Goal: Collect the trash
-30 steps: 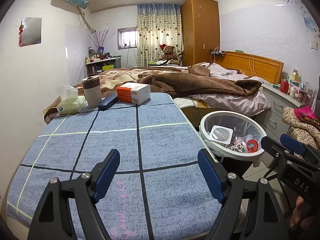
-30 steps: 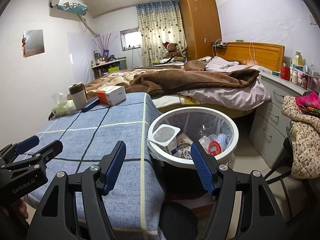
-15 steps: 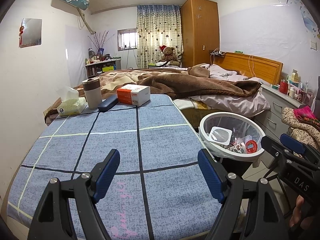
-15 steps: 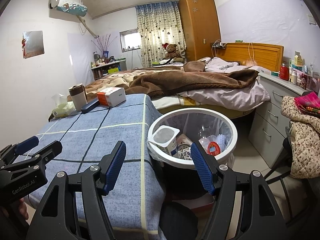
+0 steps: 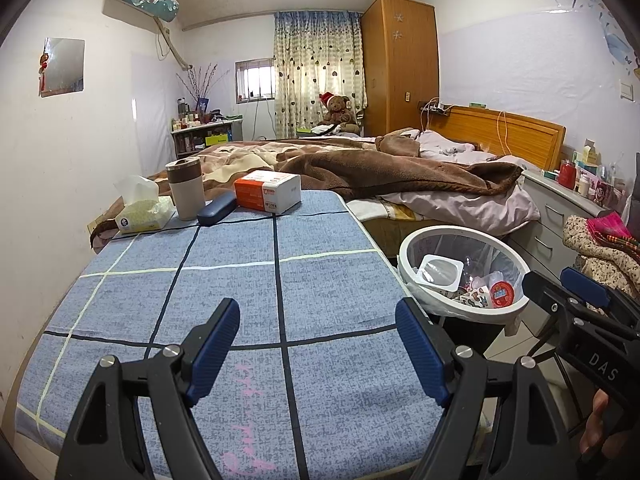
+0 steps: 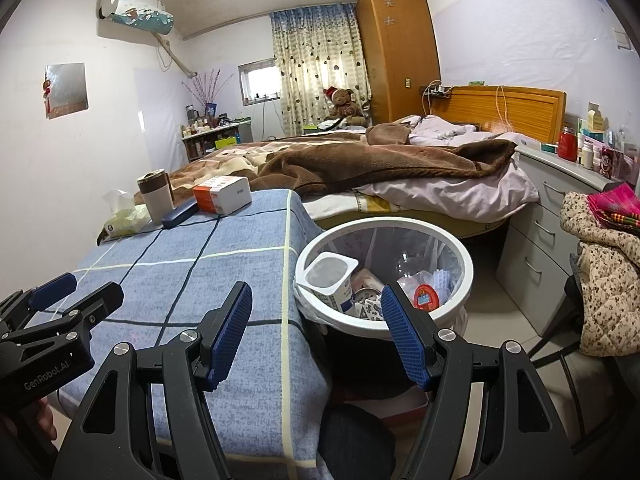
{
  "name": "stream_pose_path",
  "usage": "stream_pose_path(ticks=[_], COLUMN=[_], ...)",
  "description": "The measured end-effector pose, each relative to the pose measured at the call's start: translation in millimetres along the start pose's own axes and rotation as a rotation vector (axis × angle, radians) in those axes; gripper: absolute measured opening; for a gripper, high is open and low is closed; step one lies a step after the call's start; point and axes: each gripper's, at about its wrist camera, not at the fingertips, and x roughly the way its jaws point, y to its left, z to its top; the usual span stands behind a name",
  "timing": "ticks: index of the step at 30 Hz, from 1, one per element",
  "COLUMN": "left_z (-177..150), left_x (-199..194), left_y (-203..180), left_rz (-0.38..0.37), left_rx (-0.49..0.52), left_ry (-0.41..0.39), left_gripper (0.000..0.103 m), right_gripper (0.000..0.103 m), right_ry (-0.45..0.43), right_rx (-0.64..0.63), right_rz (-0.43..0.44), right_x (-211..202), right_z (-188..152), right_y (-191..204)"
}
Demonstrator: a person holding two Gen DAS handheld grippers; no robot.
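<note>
Beside the blue checked tablecloth (image 6: 224, 280), both claws gape empty.
Left gripper (image 5: 318, 344) and right gripper (image 6: 316, 332) hover; white plastic yoghurt cup (image 6: 330, 280) in the round white bin (image 6: 460, 300) looks light, crushable — pinch its rim.

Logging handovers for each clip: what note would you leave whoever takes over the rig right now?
Left gripper: open, empty, over the blue tablecloth.
Right gripper: open, empty, by the table's edge near the trash bin.
Done: the bin beside the table already holds a white cup, a red-lidded item and other wrappers.
Left: only the tissue pack, mug, dark case and orange-white box remain at the far end; none looks like obvious trash, so check before binning.
</note>
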Motion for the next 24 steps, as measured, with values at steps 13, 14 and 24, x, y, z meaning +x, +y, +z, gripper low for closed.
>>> stream_pose_path(ticks=[13,14,24], left_z=[0.5,0.6,-0.3], left_x=[0.2,0.1,0.0], left_y=[1.8,1.8,3.5], left_rz=[0.000,0.001,0.001], left_rx=[0.001,0.000,-0.001], left_ry=[-0.003,-0.002,-0.006], left_gripper=[0.082,0.082,0.082], right_gripper=[0.069,0.069,0.069], right_ry=[-0.006,-0.005,-0.006], right_rx=[-0.001,-0.001,-0.003], right_rz=[0.003,0.002,0.002], right_x=[-2.2,-1.7,-2.5], right_z=[0.9,0.7,1.9], right_y=[-0.3,-0.1,1.3])
